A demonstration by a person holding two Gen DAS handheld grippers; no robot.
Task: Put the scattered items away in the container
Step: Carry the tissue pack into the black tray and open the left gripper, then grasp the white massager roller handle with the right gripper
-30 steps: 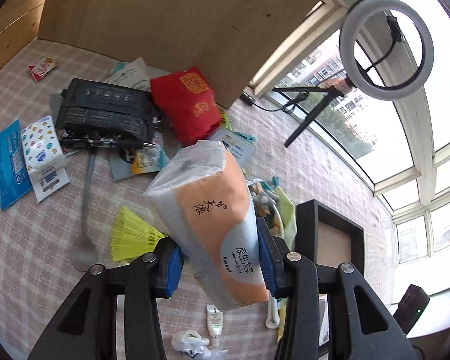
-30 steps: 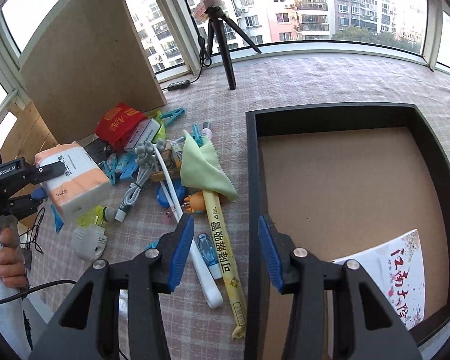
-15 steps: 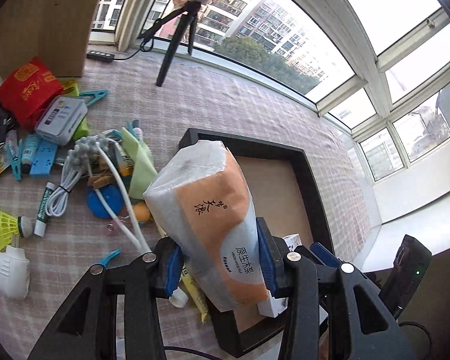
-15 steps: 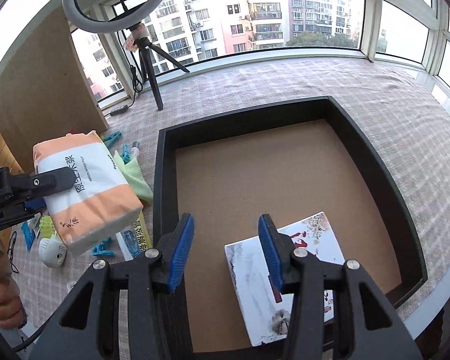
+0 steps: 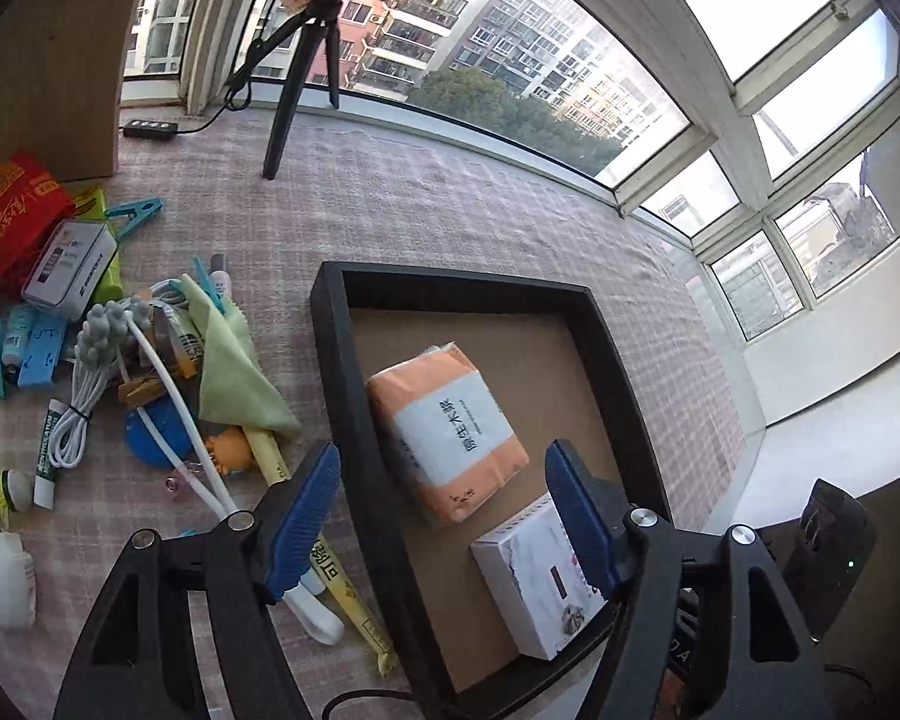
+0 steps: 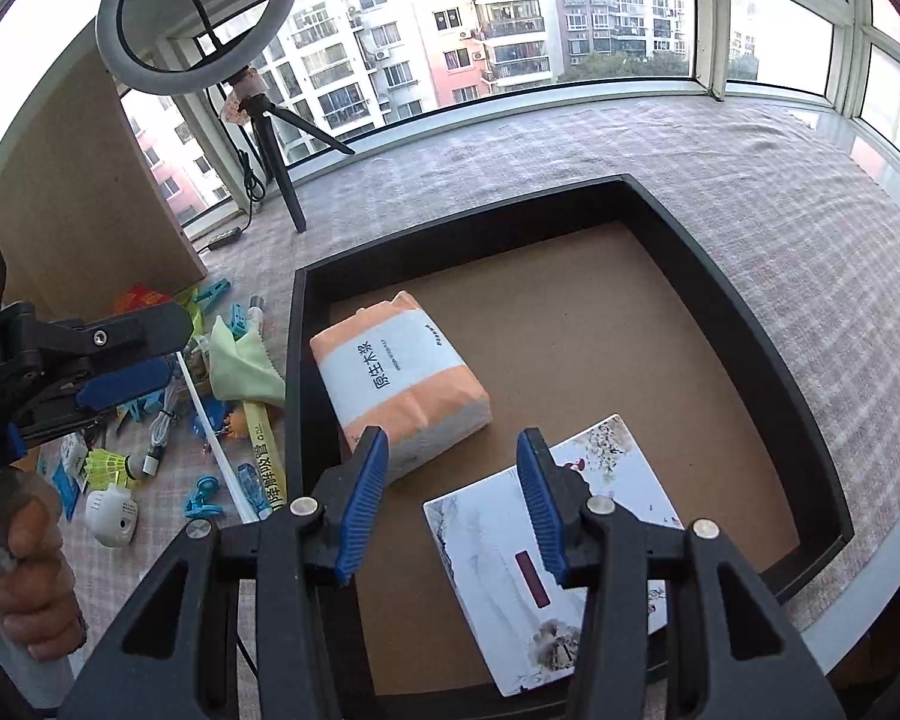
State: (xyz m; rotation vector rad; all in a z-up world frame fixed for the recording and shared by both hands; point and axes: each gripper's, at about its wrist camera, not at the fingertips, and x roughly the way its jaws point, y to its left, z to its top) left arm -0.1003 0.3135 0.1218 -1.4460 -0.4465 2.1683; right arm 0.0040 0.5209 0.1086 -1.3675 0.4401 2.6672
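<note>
Left gripper (image 5: 444, 516) just opened, empty, tissue pack (image 5: 444, 429) apparently flat in black tray (image 5: 342, 372) beside white box (image 5: 528, 588)

Both grippers: blk frames, silver screws, ribbed blue fingers (image 6: 363, 501).

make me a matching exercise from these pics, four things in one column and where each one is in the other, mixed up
Things:
1. tissue pack
2. white box
3. green cloth
4. tripod

Places:
a. on the heap of clutter left of the tray
b. in the tray, near corner
c. standing by the window
d. in the tray, next to its left wall

Pairs: 1-d, 2-b, 3-a, 4-c
</note>
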